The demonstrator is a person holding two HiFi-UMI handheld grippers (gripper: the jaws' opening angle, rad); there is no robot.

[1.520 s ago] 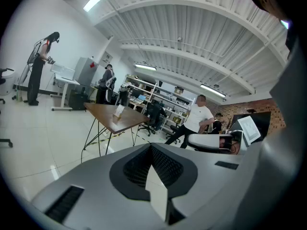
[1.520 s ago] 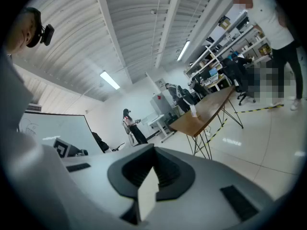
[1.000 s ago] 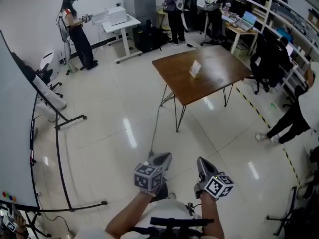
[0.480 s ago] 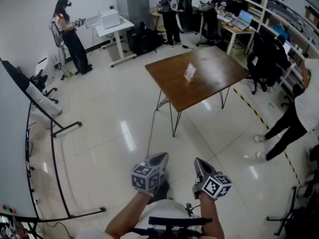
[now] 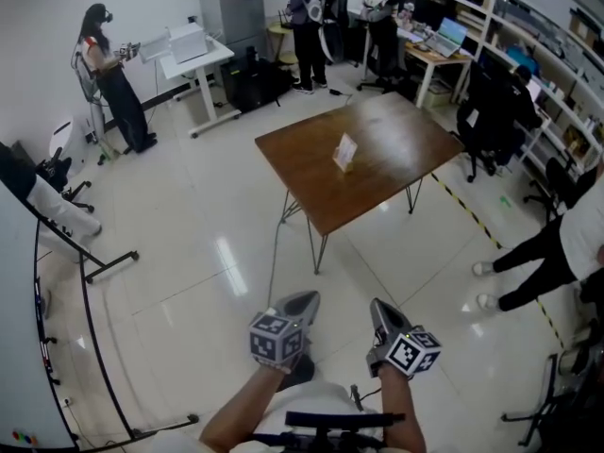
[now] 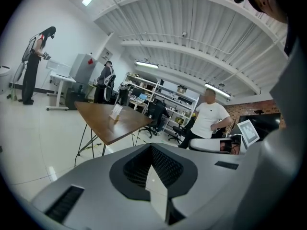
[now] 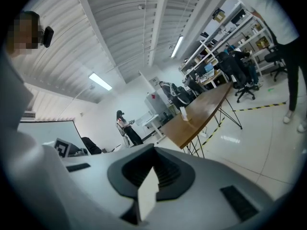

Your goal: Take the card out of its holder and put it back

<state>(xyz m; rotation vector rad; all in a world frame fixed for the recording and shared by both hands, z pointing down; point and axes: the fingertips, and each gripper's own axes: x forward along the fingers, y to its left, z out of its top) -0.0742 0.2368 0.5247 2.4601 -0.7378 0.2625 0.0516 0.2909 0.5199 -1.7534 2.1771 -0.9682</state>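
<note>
A white card in a small upright holder (image 5: 345, 151) stands near the middle of a brown wooden table (image 5: 377, 173), far ahead of me across the glossy floor. The same holder (image 6: 116, 111) shows small in the left gripper view, and the holder (image 7: 184, 113) also shows in the right gripper view. My left gripper (image 5: 303, 299) and right gripper (image 5: 381, 308) are held side by side close to my body, well short of the table. Both point forward with their jaws pressed together and nothing between them.
A whiteboard on a wheeled stand (image 5: 66, 234) runs along my left. A person (image 5: 104, 74) stands by a white desk (image 5: 189, 50) at the back left, another person (image 5: 308, 17) at the back. A third person (image 5: 552, 248) walks at the right, by yellow-black floor tape (image 5: 467, 210) and office chairs (image 5: 491, 111).
The table and card holder have drawn nearer and shifted left and down in the head view. The person at the right has stepped along. Both grippers keep their place, still shut.
</note>
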